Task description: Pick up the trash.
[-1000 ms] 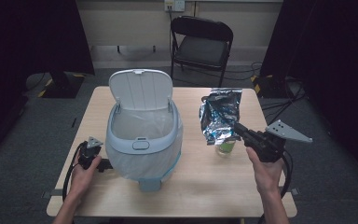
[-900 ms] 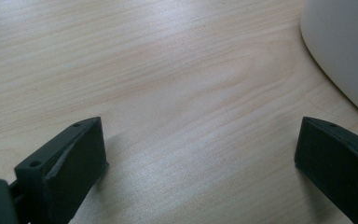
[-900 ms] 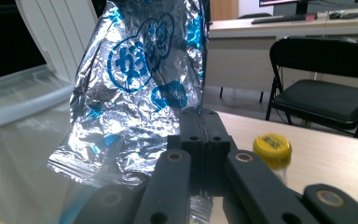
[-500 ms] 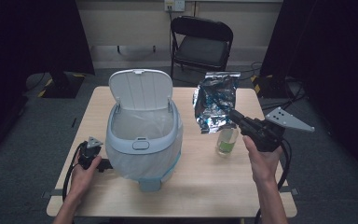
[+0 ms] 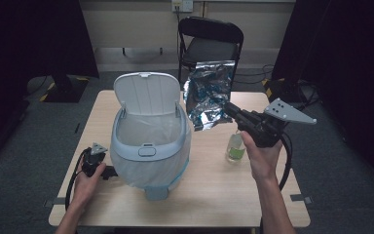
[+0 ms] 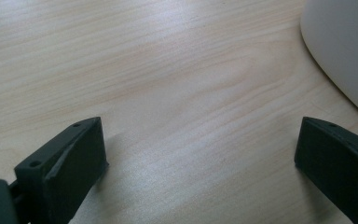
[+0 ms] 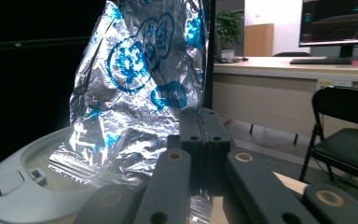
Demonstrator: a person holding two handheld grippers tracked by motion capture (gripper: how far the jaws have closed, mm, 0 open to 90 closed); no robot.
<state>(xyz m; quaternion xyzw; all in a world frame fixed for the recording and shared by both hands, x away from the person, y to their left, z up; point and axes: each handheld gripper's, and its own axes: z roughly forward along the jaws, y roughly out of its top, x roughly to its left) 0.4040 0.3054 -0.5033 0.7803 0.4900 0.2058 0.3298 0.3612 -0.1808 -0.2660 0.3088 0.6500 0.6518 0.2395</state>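
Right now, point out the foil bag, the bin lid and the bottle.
foil bag [image 5: 209,97], high view, middle of the crinkled silver face.
bin lid [image 5: 147,93], high view, centre of the raised lid's inner side.
bottle [image 5: 234,147], high view, its clear body.

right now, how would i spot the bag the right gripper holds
Find the big white bin with its lid up on the table. Just to its right, above a small clear bottle, the right gripper holds up a foil bag. It is the one crinkled, shiny silver thing, printed in blue.
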